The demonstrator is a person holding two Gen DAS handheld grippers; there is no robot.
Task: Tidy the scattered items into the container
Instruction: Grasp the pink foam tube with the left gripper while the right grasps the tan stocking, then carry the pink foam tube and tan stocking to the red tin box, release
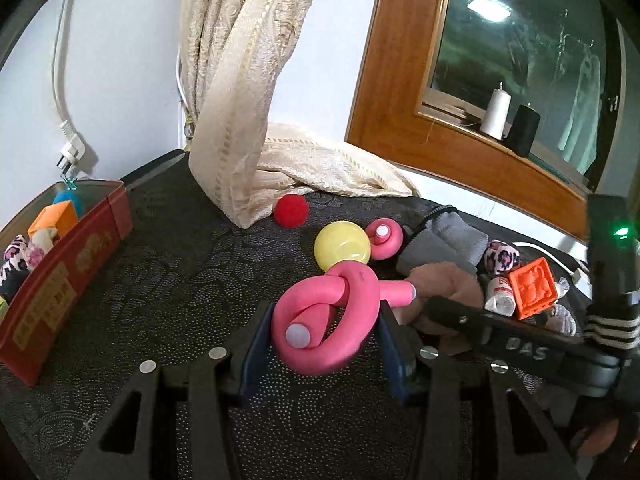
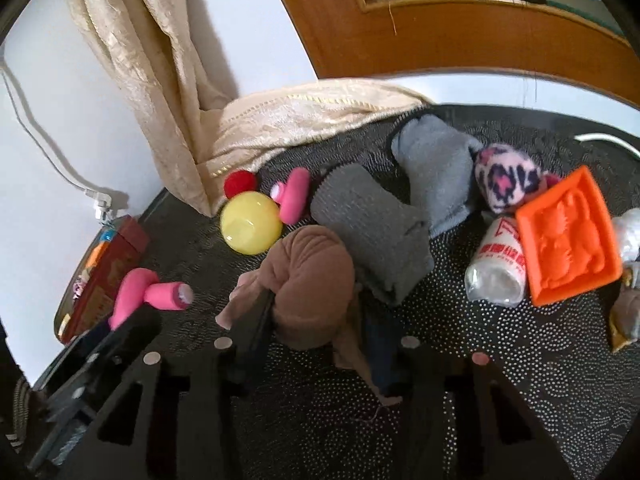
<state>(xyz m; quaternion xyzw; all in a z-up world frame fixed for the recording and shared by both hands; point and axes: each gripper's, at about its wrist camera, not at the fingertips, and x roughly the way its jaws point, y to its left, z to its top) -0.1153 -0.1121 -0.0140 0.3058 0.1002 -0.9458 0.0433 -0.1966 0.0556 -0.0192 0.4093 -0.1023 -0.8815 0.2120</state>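
My left gripper (image 1: pixel 325 340) is shut on a pink foam stick tied in a knot (image 1: pixel 332 320), held between the blue pads just above the dark cloth. The red tin container (image 1: pixel 60 280) stands at the left, with an orange block, a blue pompom and a leopard sock in it. My right gripper (image 2: pixel 320 328) is shut on a brown rolled sock (image 2: pixel 312 280), whose tail hides the right finger. Loose items lie nearby: yellow ball (image 2: pixel 251 224), red pompom (image 2: pixel 239 184), pink coil (image 2: pixel 294 196), grey socks (image 2: pixel 376 228), leopard sock (image 2: pixel 508 178), orange block (image 2: pixel 568 236), white roll (image 2: pixel 496 268).
A cream curtain (image 1: pixel 240 120) hangs down and pools on the table behind the red pompom. A wooden window frame (image 1: pixel 400 120) with a white and a black cylinder on its sill runs along the right. A white plug and cable (image 1: pixel 72 152) hang over the container.
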